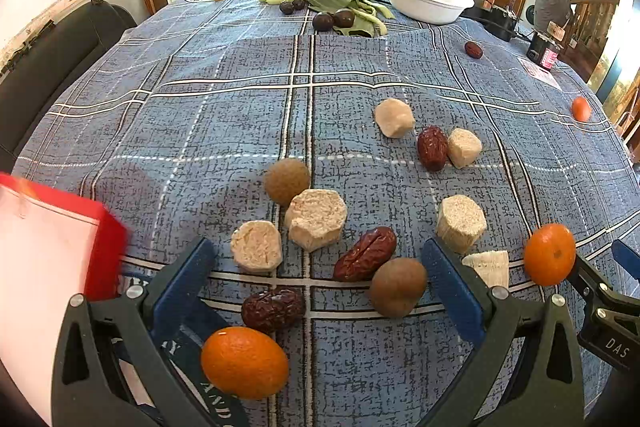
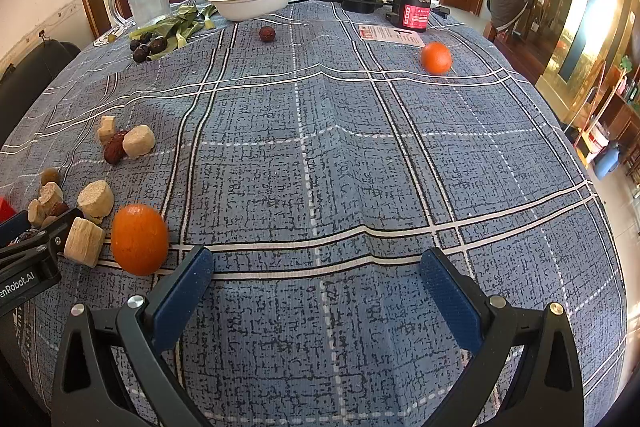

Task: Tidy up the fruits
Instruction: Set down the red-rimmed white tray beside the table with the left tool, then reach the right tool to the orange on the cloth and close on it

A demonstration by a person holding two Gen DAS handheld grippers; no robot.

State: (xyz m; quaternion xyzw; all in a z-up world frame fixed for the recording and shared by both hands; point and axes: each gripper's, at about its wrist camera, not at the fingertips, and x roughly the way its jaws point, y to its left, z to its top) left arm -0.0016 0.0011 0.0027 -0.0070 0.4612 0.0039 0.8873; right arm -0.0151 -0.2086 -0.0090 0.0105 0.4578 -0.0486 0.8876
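Glossy oval kumquat (image 1: 244, 362), wrinkled date (image 1: 273, 309)

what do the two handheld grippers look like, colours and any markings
Both look identical: dark grey plastic frames with triangular cut-outs and silver bolts, tipped with textured blue finger pads. The left gripper and right gripper carry white lettering on their bodies. No hands or sleeves show.

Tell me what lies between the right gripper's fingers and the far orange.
Only bare blue plaid tablecloth between the right gripper and far orange, per right wrist view.
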